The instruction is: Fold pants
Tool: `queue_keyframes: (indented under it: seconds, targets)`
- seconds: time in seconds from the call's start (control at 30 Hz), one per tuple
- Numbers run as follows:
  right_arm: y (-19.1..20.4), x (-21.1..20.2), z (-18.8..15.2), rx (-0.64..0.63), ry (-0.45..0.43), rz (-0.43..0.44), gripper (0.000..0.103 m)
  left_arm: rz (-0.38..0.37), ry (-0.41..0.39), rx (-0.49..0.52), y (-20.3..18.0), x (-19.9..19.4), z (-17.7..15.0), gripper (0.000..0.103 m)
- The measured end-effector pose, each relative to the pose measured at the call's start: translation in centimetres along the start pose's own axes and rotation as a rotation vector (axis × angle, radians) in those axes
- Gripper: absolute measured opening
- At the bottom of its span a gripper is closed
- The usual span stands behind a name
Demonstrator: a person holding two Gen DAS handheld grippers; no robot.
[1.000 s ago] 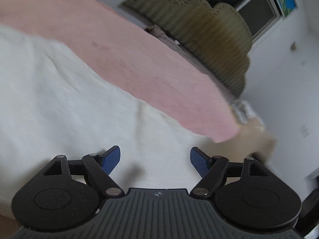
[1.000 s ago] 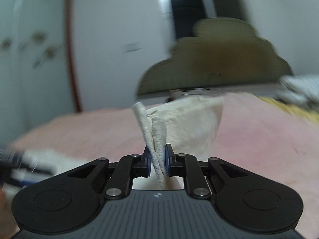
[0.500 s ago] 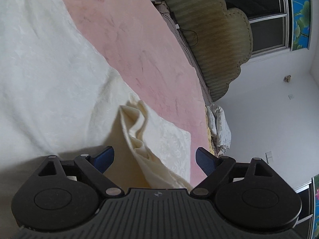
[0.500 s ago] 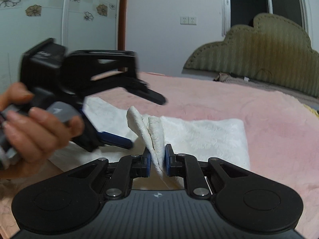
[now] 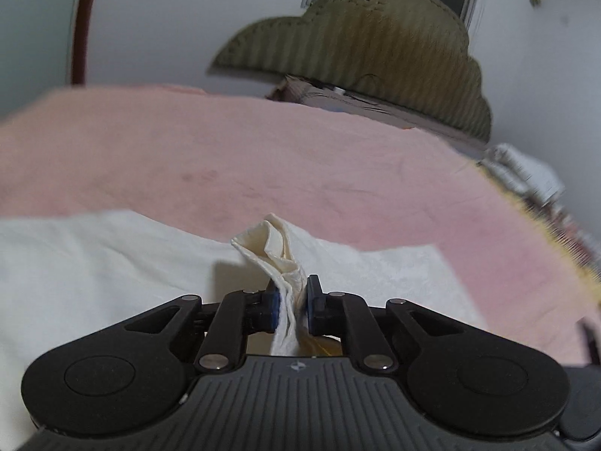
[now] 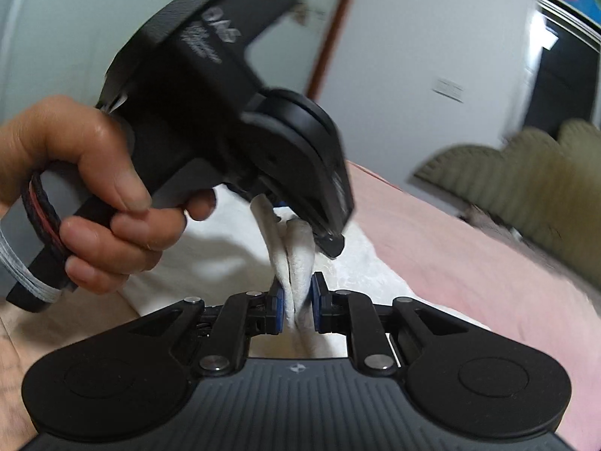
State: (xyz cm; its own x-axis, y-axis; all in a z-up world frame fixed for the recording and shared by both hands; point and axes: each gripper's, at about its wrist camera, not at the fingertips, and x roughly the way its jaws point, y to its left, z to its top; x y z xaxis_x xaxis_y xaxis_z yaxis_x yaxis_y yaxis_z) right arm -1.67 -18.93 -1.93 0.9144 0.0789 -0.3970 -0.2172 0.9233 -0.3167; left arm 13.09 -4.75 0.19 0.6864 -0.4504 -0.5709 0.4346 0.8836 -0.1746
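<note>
1. The cream-white textured fabric pants (image 5: pixel 94 263) are lying on a pink bedspread (image 5: pixel 263 158).
2. The left gripper (image 5: pixel 292 298), its jaws just closing, is pinching a bunched fold.
3. The right gripper (image 6: pixel 295 300) is clamping another fold, just beside the person's left hand (image 6: pixel 94 195).

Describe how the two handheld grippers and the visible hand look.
Both the left gripper and right gripper are matte black with ribbed grey bodies, round side discs, silver pivot pins and blue-padded fingers. The hand is bare; a black-and-red braided cord loops beside it.
</note>
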Motion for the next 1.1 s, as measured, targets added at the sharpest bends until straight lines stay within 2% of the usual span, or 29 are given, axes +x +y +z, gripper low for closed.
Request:
queue_keyframes:
  seconds: [0.07,0.1,0.13,0.2,0.27,0.37,0.43,0.5,0.6,0.67,0.73,0.83,0.93,1.03,1.1]
  targets:
    - [1.2,1.4,0.0,-0.033,0.043,0.044,0.016,0.084,0.042,0.043,0.5,0.5,-0.8,0.024]
    - [1.7,2.0,-0.1,-0.04,0.07,0.055,0.02,0.107,0.072,0.039,1.0,1.0,-1.3,0.026]
    - [2.2,2.5,-0.4,-0.045,0.091,0.057,0.022,0.117,0.095,0.025,1.5,1.4,-1.9,0.031]
    - [2.7,2.5,-0.9,-0.058,0.109,0.056,0.024,0.115,0.088,-0.002,2.4,1.2,-2.6,0.036]
    - [2.3,1.4,-1.0,-0.048,0.105,0.078,0.03,0.129,0.072,-0.013,2.8,0.4,-2.4,0.05]
    - [-0.3,-1.2,-1.1,0.071,0.06,0.168,0.033,0.2,0.025,-0.033,4.0,-1.3,-1.9,0.05]
    - [-2.4,-2.4,-1.3,0.188,0.021,0.189,0.033,0.256,0.001,-0.059,4.7,-2.0,-1.5,0.05]
    - [-4.2,-2.2,-1.4,0.284,0.006,0.169,0.033,0.273,-0.001,-0.076,5.1,-2.2,-1.0,0.05]
    - [-4.7,-0.1,-2.0,0.341,0.076,0.104,0.033,0.275,0.023,-0.056,4.9,-2.0,-0.7,0.05]
    - [-4.4,1.6,-2.0,0.32,0.148,0.121,0.033,0.308,0.051,-0.006,4.2,-1.6,-1.0,0.05]
    - [-3.5,0.7,-1.8,0.273,0.101,0.095,0.033,0.328,0.039,0.001,4.2,-2.2,-1.8,0.05]
    - [-2.1,-0.8,-0.6,0.176,0.015,0.132,0.033,0.292,0.025,-0.091,5.1,-3.1,-2.5,0.05]
    - [-0.5,0.3,0.3,0.073,0.025,0.145,0.033,0.24,0.022,-0.16,5.8,-4.1,-2.7,0.05]
    - [-0.1,1.6,0.2,0.079,0.056,0.158,0.033,0.25,0.002,-0.144,5.5,-4.9,-2.5,0.05]
    - [-0.4,2.8,0.2,0.116,0.08,0.198,0.032,0.275,-0.012,-0.108,5.2,-5.1,-2.6,0.05]
